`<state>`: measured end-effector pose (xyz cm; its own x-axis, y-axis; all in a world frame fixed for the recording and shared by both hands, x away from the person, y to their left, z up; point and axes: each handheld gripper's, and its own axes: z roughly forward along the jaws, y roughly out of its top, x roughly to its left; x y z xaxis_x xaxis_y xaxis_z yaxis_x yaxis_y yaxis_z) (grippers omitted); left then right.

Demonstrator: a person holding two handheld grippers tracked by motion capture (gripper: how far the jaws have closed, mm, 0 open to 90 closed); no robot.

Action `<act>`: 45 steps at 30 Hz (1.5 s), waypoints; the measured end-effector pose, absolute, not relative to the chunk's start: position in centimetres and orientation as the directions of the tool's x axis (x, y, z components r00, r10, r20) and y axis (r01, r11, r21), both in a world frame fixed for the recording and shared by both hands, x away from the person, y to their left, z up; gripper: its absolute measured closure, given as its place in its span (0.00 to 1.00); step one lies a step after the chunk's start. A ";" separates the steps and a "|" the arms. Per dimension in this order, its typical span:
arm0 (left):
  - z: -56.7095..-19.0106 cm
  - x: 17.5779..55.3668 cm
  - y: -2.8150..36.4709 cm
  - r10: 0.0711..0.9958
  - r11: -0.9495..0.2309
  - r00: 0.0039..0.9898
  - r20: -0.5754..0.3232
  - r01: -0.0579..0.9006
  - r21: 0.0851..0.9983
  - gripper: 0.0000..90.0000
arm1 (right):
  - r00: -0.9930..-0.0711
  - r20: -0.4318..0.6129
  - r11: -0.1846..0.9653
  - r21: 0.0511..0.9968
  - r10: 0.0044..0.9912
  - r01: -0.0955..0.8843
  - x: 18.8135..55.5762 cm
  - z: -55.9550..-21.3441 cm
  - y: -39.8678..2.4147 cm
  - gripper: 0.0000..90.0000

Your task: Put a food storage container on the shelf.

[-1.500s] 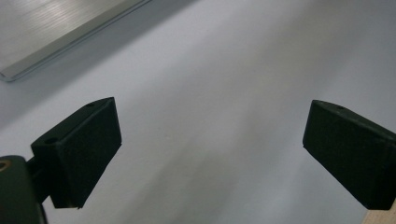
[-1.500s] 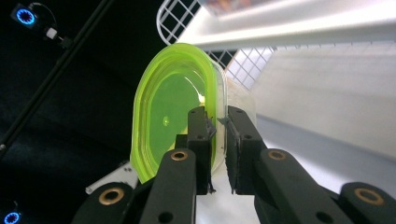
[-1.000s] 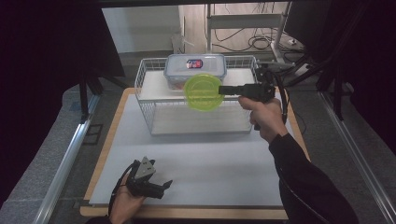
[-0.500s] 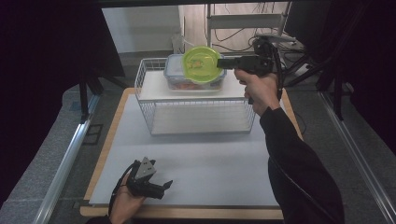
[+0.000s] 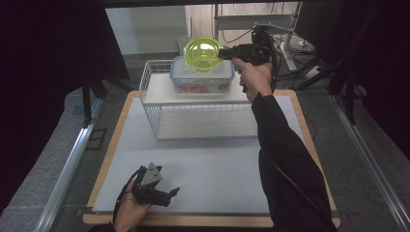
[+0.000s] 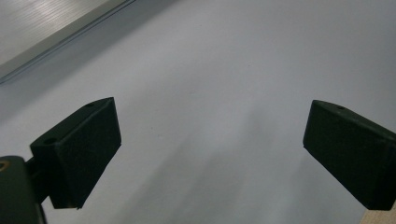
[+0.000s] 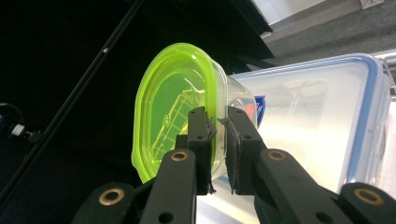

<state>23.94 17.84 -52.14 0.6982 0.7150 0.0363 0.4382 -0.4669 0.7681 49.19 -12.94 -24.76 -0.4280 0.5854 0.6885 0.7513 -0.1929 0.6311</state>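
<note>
A small clear tub with a yellow-green lid (image 5: 203, 53) hangs in the air, tipped on its side, over the back of the wire rack (image 5: 146, 82). My right gripper (image 5: 223, 52) is shut on the tub's rim, lid side to its left. In the right gripper view the jaws (image 7: 218, 123) pinch the edge of the green-lidded tub (image 7: 168, 107). Behind it lies a large clear box with a blue-edged lid (image 7: 322, 116). That large box (image 5: 203, 81) sits on top of the rack. My left gripper (image 5: 169, 195) rests open on the white mat near the front left, with its pads (image 6: 79, 149) wide apart over bare mat.
The white mat (image 5: 212, 164) covers a wooden board in front of the rack. A metal rail (image 5: 67, 169) runs along the table's left side. Dark stands and cables stand behind and to the right of the rack.
My right gripper has carried the green-lidded tub up and back, from in front of the rack's top to above the large box. The left gripper has stayed put.
</note>
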 end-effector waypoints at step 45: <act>-52.2 23.9 17.5 0.700 -0.484 0.713 0.043 0.430 0.762 0.05 | -0.477 0.607 -0.154 0.705 0.636 0.692 51.4 -25.0 -11.6 0.43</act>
